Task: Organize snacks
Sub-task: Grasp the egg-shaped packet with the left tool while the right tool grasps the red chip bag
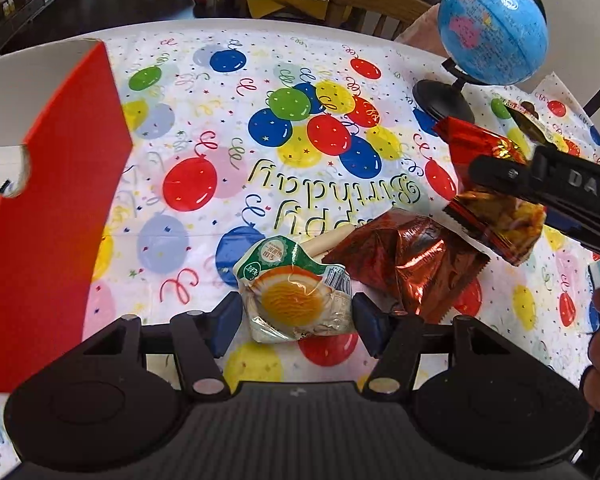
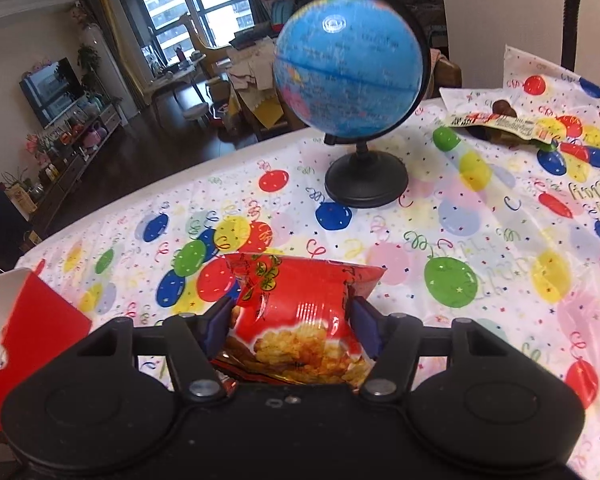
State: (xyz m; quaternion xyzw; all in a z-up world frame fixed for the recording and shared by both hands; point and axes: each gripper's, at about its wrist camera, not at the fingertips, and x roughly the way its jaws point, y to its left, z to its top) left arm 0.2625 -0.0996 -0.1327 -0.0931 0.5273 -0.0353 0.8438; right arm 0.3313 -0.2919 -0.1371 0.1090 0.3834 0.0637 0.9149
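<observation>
at far left the red box [image 1: 56, 216] is cut off by the frame, its inside hidden. just right of it the left gripper [image 1: 298, 314] has its fingers set narrow on either side of the egg snack packet [image 1: 296, 298], which lies on the balloon tablecloth [image 1: 220, 120]; whether the pads press it is hard to tell. a crumpled red foil bag [image 1: 408, 268] overlaps the packet's stick. further right the right gripper [image 2: 292, 326] pinches the red chip bag [image 2: 300, 316] off the cloth, its lower end hidden behind the gripper body. the globe [image 2: 348, 80] stands beyond, blurred. a chocolate wrapper [image 2: 504, 122] lies at far right, print unreadable.
</observation>
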